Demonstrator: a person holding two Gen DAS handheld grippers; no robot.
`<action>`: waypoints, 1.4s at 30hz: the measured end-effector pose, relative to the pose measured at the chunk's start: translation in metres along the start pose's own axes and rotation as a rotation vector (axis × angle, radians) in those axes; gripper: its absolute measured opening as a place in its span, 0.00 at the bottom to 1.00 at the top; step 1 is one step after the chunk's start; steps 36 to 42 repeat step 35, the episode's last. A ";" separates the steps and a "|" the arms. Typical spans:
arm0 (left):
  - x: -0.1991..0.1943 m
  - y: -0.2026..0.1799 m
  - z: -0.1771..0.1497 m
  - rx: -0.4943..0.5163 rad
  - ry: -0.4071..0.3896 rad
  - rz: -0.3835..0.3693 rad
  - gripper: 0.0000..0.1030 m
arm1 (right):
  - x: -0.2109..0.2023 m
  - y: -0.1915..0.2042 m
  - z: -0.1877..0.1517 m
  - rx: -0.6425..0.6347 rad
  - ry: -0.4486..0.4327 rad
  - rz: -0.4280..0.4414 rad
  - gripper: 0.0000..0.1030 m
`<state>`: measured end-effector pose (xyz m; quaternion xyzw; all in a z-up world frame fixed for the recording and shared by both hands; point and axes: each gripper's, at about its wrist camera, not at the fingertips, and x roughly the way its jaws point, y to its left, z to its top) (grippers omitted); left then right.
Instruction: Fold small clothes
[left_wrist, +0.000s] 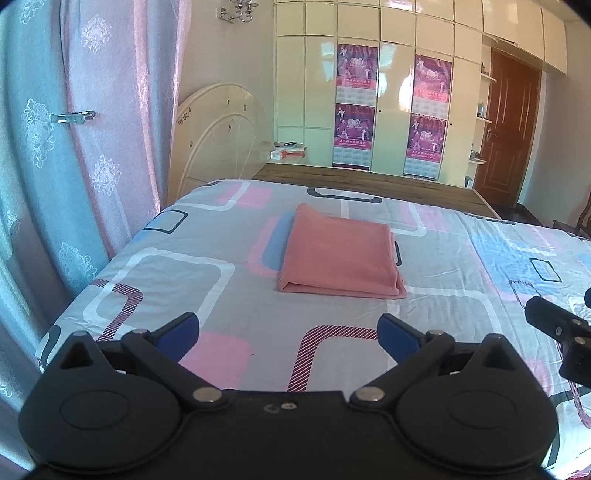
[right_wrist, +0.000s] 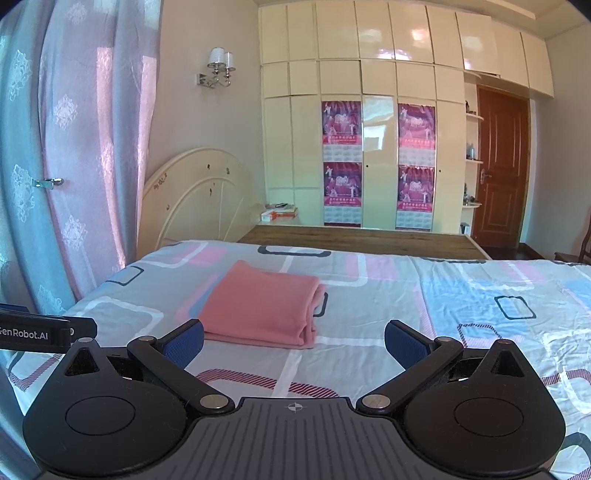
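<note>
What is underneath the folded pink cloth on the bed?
The folded pink cloth lies flat on the patterned bedsheet, whose pink, blue and white rectangles run under its edges. Anything directly beneath it is covered. Both grippers, left and right, are open, apart from it.

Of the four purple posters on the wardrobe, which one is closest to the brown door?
The upper poster of the right-hand pair. Its column stands nearer the brown door than the left pair does, and it sits above the lower right poster, level with the door's top half.

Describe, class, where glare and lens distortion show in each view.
Left wrist view: window glare on the glossy wardrobe doors, curtain bowed by fisheye. Right wrist view: bright reflections on the upper wardrobe panels, dark vignette corners; pink folded cloth stays sharp.
</note>
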<state>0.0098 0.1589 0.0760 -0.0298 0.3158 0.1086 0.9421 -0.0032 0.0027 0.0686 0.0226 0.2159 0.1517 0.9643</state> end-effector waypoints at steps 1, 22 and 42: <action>0.000 0.000 0.000 0.000 0.000 0.000 0.99 | 0.000 0.000 0.000 0.000 0.001 -0.001 1.00; 0.011 -0.002 0.001 0.010 0.011 0.007 0.99 | 0.008 0.000 -0.001 -0.003 0.013 0.005 1.00; 0.044 -0.009 0.006 0.027 0.014 -0.003 0.97 | 0.030 -0.007 -0.002 0.003 0.048 0.003 1.00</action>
